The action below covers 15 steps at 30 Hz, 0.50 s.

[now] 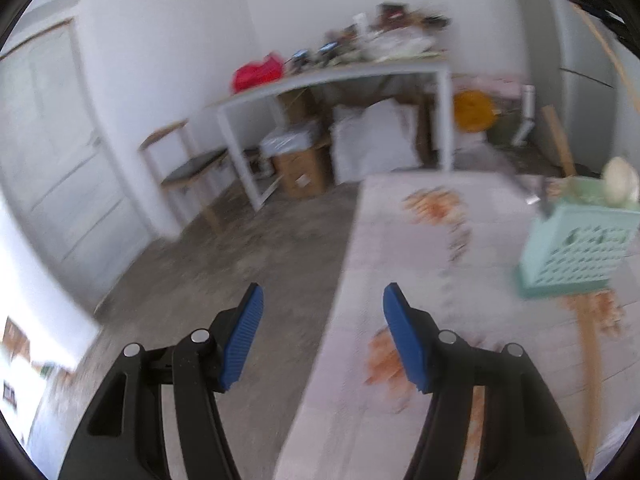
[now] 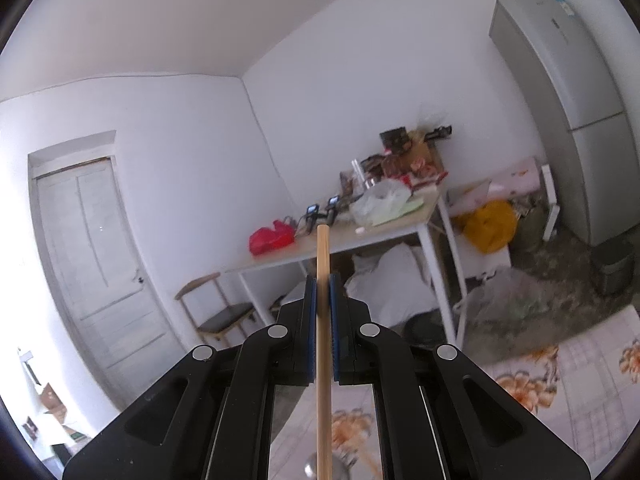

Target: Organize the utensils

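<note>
R gripper (image 2: 323, 312) clamps wooden stick (image 2: 322, 300); L gripper (image 1: 322, 332) open, empty. Mint basket (image 1: 576, 252) holds blurry utensils.

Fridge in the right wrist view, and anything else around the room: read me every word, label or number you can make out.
None can be read.
Fridge: a blue sticker and a small dark badge near the top, too small to read.
Packages on the far table: print blurred.
Left wrist view: motion-blurred, no text.

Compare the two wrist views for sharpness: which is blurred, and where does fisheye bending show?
Left wrist view: motion-smeared throughout, the mint basket and far desk soft. Right wrist view: much sharper, wooden handle crisp in the right tongs; door and fridge edges bow outward.
</note>
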### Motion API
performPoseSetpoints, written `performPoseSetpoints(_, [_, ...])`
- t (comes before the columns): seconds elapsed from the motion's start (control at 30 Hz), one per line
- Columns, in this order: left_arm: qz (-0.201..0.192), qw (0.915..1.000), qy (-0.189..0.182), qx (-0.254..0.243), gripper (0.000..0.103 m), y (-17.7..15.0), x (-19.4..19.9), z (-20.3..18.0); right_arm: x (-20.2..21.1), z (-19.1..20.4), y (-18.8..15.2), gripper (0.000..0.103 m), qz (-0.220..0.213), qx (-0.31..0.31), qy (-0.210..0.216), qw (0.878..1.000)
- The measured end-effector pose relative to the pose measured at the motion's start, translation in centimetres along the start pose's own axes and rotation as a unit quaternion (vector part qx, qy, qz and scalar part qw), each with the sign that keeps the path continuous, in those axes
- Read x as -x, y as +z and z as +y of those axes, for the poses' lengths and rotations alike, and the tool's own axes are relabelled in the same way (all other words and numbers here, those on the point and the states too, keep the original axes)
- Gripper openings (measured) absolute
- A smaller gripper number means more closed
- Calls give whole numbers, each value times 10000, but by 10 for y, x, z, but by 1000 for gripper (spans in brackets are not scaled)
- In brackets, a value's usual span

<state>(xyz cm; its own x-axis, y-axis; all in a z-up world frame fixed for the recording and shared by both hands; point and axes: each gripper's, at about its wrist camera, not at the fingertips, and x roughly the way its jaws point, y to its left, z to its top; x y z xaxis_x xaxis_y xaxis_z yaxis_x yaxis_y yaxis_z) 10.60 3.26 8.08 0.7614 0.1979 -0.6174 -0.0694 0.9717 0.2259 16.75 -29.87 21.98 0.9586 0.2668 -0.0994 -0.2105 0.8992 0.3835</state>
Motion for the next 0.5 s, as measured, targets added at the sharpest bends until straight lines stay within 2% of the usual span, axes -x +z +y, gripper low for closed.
performPoseSetpoints(0.13, [360,9977,324,473,60,-24,-1,41,-10,-4,-8,5,-135,258,-252,9993])
performPoseSetpoints(0.27, [384,9937,684,803,60,-43,5,66,-18,-7,-21,5,-150,406,-352,9984])
performPoseSetpoints(0.37, [383,9915,784,965,60,-49,5,74,-20,-8,-29,5,-114,435,-433,9980])
performPoseSetpoints(0.5, [421,9915,690,1019,61,-53,2,72,-26,-7,-37,5,-15,537,-561,9970])
